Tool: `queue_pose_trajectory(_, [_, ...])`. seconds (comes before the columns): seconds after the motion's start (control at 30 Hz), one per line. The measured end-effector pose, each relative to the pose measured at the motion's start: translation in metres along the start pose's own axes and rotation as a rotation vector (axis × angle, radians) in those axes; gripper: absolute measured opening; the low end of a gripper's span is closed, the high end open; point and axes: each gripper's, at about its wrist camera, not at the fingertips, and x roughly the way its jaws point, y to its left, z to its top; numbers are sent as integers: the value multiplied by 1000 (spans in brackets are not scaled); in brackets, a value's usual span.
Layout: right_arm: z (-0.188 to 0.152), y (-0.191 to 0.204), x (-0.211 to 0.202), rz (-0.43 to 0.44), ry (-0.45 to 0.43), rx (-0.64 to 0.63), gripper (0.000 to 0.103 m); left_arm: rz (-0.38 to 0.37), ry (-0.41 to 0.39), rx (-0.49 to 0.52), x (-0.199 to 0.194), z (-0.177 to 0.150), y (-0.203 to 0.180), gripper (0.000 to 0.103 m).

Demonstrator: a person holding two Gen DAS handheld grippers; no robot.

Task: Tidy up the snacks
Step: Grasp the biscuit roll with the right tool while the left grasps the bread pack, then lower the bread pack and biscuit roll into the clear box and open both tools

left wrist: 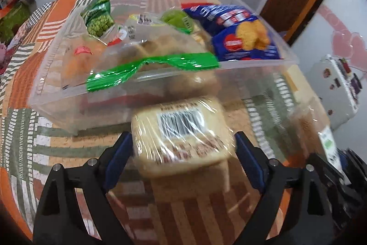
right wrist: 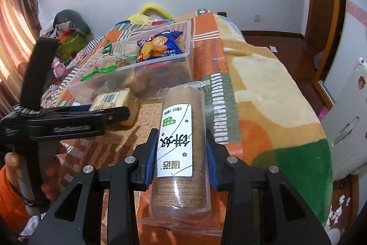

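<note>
Bedroom, patterned orange-green blanket (right wrist: 263, 88) on the bed as work surface. Clear plastic bin (left wrist: 160, 93) sits far-centre, already holding a blue cracker bag (left wrist: 240, 33), a green pea-print pack (left wrist: 98, 15) and a green-sealed clear bag (left wrist: 151, 66). So I judge we're past halfway.

Left tongs (left wrist: 183, 148) closed on a wrapped cake block (left wrist: 183, 130), just near of the bin wall; barcode visible, lettering below too blurred to read. Right tongs (right wrist: 181, 153) clamped on a biscuit sleeve (right wrist: 181, 137), right of the bin; Chinese label, I can't read it reliably. Both still need to go in.
</note>
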Motion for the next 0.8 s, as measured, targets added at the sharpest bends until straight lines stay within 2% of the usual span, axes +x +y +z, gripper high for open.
queue_pose_trajectory(0.13, [2, -3, 2, 8, 0, 4, 34, -13, 1, -16, 9, 2, 3, 84])
queue_pose_trajectory(0.33, [6, 0, -1, 9, -8, -1, 34, -21, -14, 20, -5, -12, 2, 81])
queue_pose_trajectory(0.47, [11, 5, -8, 11, -27, -12, 34, -45, -22, 50, -27, -22, 6, 81])
queue_pose_trajectory(0.6, [20, 12, -13, 17, -50, -25, 34, -53, -74, 85, -62, -28, 11, 81])
queue_pose_trajectory(0.8, [37, 25, -15, 30, -88, -47, 34, -85, -130, 60, -100, -16, 23, 81])
